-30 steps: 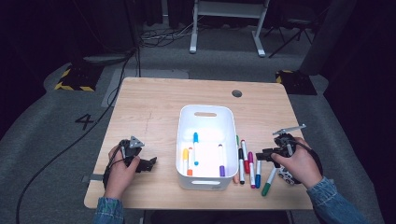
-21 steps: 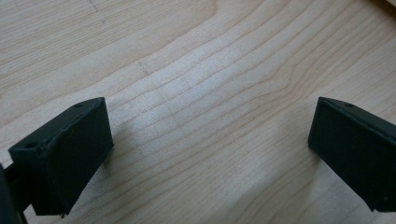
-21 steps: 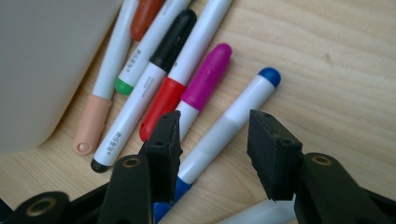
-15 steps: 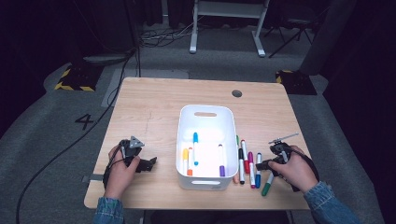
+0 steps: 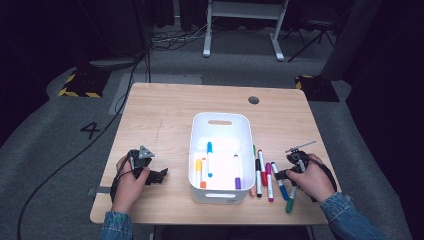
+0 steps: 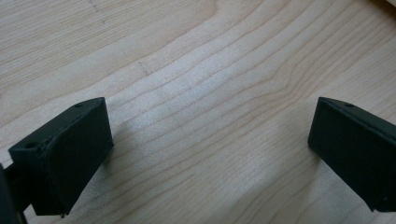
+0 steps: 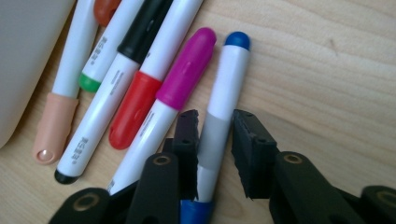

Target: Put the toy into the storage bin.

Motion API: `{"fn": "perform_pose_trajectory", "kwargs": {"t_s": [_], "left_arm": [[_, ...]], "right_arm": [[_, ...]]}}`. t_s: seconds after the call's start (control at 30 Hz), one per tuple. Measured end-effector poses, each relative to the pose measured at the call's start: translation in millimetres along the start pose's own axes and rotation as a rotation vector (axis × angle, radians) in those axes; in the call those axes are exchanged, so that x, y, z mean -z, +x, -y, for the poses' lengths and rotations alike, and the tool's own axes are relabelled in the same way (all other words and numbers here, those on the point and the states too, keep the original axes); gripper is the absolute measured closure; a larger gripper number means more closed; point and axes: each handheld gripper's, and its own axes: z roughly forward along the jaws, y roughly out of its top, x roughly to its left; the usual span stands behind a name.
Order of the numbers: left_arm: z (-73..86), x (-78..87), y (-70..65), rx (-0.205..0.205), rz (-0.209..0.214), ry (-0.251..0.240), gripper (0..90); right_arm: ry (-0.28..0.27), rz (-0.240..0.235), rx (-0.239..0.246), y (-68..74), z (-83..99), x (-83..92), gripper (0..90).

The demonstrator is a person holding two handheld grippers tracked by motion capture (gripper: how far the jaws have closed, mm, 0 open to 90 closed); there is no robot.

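Several markers lie side by side on the wood just right of a white bin [image 5: 220,116]. My right gripper [image 7: 215,135] has just been closing, and its jaws now press on both sides of the blue marker's [image 7: 224,98] white barrel, which still rests on the table. A magenta marker [image 7: 184,74] and a red one [image 7: 133,109] lie right beside it. In the high view this gripper [image 5: 280,175] sits low over the blue marker [image 5: 279,182]. My left gripper [image 6: 210,140] stands open over bare wood, left of the bin [image 5: 161,176].
The bin holds a blue marker [image 5: 209,159], a yellow one [image 5: 198,167], an orange one and a purple one [image 5: 237,172]. A green marker [image 5: 290,200] lies under the right hand near the table's front edge. A round cable hole [image 5: 253,100] is at the back right.
The right hand has sunk toward the row of markers and its jaws have closed onto the blue marker. The left hand has stayed where it was.
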Motion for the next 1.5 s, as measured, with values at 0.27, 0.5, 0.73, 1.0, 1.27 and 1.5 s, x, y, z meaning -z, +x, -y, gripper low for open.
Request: {"fn": "perform_pose_trajectory", "kwargs": {"t_s": [0.27,0.5,0.73,1.0,1.27,1.5], "left_arm": [[0.0,0.0,-0.1,0.001,0.000,-0.001,0.0],[0.0,0.1,0.0,0.000,-0.002,0.000,0.0],[0.0,0.0,0.0,0.000,0.001,0.000,0.0],[0.0,0.0,-0.1,0.001,0.002,0.001,0.0],[0.0,0.1,0.1,-0.001,-0.002,0.000,0.0],[0.0,0.0,0.0,0.000,0.000,0.000,0.0]], "right_arm": [[-0.024,0.015,0.002,-6.7,-9.1,-5.7,76.7],[-0.025,0.030,0.004,-3.4,-9.3,-6.8,76.7],[-0.028,0.040,0.017,-3.3,-9.6,-6.7,76.9],[-0.055,0.004,-0.007,-8.0,-11.7,6.3,77.1],[-0.130,-0.045,0.005,-0.9,-17.6,33.3,77.0],[-0.177,-0.099,0.020,10.8,-24.5,57.0,77.0]]}}
